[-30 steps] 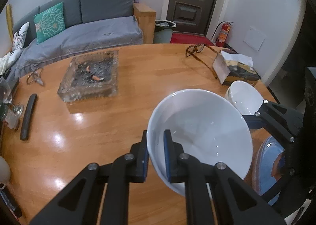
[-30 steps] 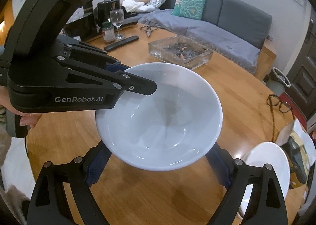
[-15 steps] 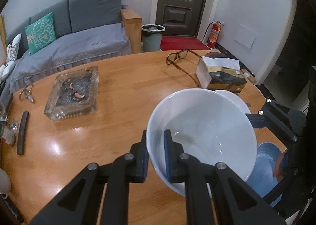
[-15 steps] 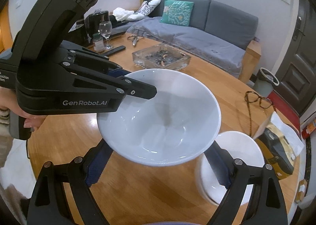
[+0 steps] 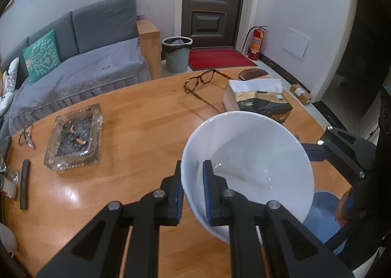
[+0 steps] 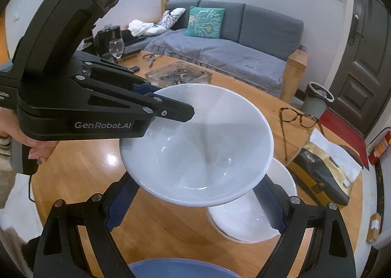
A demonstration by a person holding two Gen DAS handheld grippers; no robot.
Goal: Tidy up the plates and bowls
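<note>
My left gripper (image 5: 193,187) is shut on the rim of a large white bowl (image 5: 246,168) and holds it above the round wooden table (image 5: 136,112). In the right wrist view the same bowl (image 6: 198,146) hangs over a smaller white bowl (image 6: 246,219) that stands on the table. My right gripper (image 6: 195,207) is open and empty, its fingers spread wide below the raised bowl. A blue plate (image 6: 178,268) lies at the near edge, also showing in the left wrist view (image 5: 322,217).
A glass ashtray (image 5: 75,136), a tissue pack (image 5: 256,99), glasses (image 5: 200,80), a dark remote (image 5: 24,182) and a wine glass (image 6: 116,47) are on the table. A grey sofa (image 5: 80,58) and a bin (image 5: 177,53) stand beyond it.
The left gripper has carried the large bowl to the right and over the small white bowl. The open right gripper has moved along beneath it.
</note>
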